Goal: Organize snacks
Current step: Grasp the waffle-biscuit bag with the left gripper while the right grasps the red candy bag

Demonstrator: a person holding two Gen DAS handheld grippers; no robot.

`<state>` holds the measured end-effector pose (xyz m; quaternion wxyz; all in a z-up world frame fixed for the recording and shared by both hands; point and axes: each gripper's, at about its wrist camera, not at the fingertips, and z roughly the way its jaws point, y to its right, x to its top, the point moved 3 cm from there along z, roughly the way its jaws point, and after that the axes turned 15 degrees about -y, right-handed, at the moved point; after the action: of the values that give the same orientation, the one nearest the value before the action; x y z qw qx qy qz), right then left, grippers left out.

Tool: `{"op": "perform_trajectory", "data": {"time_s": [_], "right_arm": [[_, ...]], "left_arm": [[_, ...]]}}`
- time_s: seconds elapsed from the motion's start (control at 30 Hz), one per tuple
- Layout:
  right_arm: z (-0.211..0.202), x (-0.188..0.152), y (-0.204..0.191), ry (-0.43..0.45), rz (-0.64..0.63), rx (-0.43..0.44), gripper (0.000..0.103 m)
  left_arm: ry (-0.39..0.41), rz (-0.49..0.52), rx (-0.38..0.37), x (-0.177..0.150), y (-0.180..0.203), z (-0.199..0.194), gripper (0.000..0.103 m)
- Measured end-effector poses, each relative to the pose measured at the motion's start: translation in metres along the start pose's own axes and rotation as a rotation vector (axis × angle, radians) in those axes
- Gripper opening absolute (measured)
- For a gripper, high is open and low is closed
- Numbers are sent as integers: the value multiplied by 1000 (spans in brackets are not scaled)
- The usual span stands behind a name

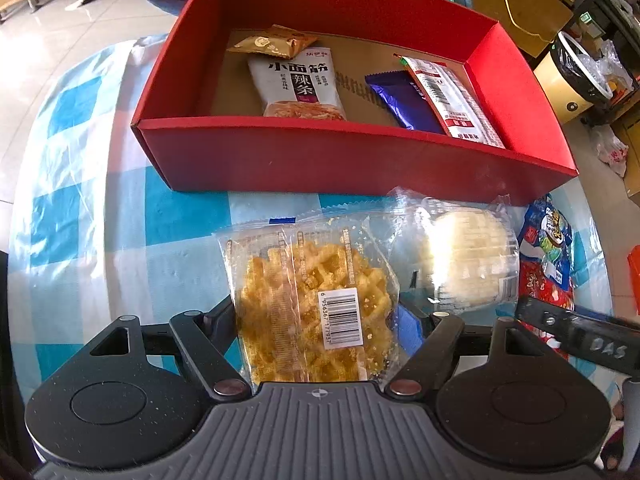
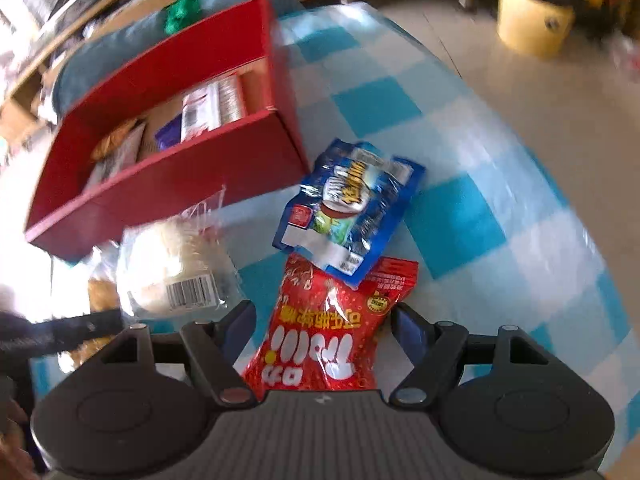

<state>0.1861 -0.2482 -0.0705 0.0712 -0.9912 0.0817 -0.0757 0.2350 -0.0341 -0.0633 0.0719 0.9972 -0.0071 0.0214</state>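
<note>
So the left claw is pointing down over the waffle pack, pads on either side of the wrapper and looking snug against it, so I'd say it's got hold of it, probably next into the red box. The box sits at the far side of the checkered counter and already holds a tan packet, a white spicy-strip bag, a purple bar and a red-and-white sachet, with room spare on the left. Right of the waffle is a clear-wrapped cake, touching the box's near wall. Then the right claw straddles the red bag, jaws wide, pads not pressing yet. Snag: the blue bag overlaps the red one's far end, so lifting it may drag it along.
</note>
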Motion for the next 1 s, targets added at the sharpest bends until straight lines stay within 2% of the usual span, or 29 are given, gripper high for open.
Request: {"op": "perform_trajectory", "data": {"time_s": [0.13, 0.33, 0.4, 0.47, 0.5, 0.77, 1.0], "right_arm": [[10, 4, -16, 6, -117, -106, 78], [12, 6, -12, -1, -139, -93, 79], [10, 3, -11, 6, -157, -91, 74], [4, -3, -5, 15, -154, -75, 55], [2, -5, -1, 15, -152, -73, 51], [-9, -25, 4, 11, -162, -47, 47], [-37, -41, 8, 73, -141, 6, 47]], "left_arm": [[-4, 6, 8, 1, 1, 1, 82], [-1, 21, 34, -1, 1, 4, 84], [5, 23, 46, -2, 3, 3, 82], [6, 31, 53, -2, 4, 1, 81], [6, 30, 53, -3, 4, 1, 81], [32, 34, 45, -8, 1, -14, 81], [43, 60, 32, -12, 6, -21, 81]]}}
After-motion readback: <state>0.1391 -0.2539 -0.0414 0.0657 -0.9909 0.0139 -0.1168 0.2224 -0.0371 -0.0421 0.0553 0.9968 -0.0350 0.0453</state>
